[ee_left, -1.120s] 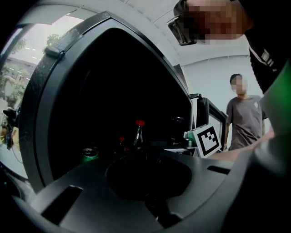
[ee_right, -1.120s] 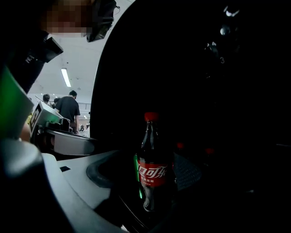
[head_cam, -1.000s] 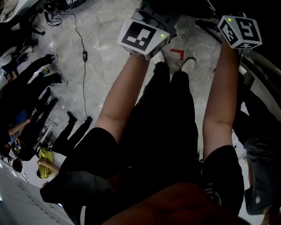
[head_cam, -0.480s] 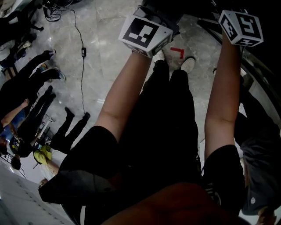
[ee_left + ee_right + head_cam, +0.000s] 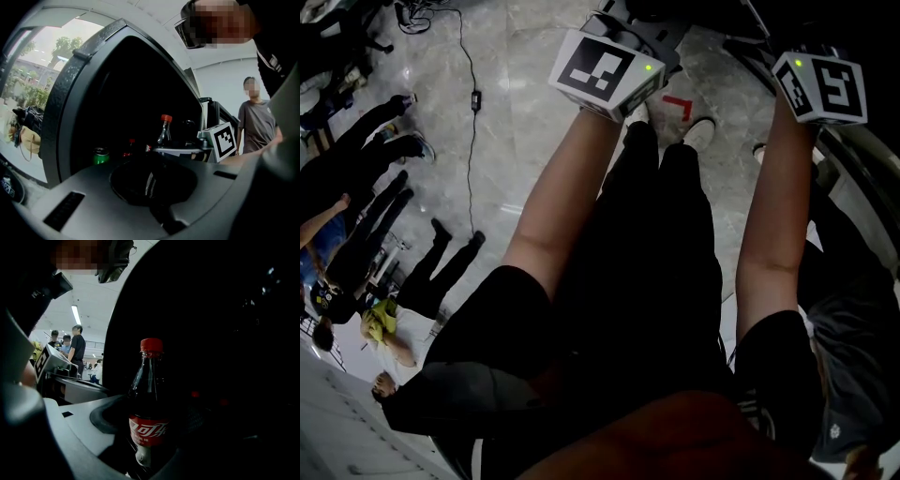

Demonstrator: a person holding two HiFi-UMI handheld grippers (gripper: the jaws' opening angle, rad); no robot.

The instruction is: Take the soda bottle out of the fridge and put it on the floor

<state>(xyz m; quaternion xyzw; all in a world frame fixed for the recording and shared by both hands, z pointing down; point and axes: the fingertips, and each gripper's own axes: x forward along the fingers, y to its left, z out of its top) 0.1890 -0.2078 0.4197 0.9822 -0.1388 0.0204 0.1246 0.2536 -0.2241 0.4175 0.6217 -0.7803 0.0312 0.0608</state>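
The soda bottle [image 5: 148,414], dark with a red cap and red label, stands upright right in front of the right gripper view's camera, against the fridge's black inside. My right gripper [image 5: 149,448] looks closed around its lower body; the far jaw is lost in the dark. From the left gripper view the same bottle [image 5: 164,132] rises just behind the right gripper's marker cube [image 5: 221,140]. My left gripper [image 5: 153,187] hangs back from the fridge opening, its jaws lost in shadow. The head view shows only both arms and the cubes [image 5: 605,73] [image 5: 822,86].
A green can [image 5: 100,155] and a second red-capped bottle [image 5: 131,143] sit deeper in the fridge. The fridge's grey door frame [image 5: 65,93] curves at the left. Marble floor [image 5: 525,112] with a cable and a red mark [image 5: 679,105] lies below. Bystanders stand around.
Both arms stay almost where they were; the right marker cube has drifted slightly down and right. Bystanders at the left of the head view have shifted.
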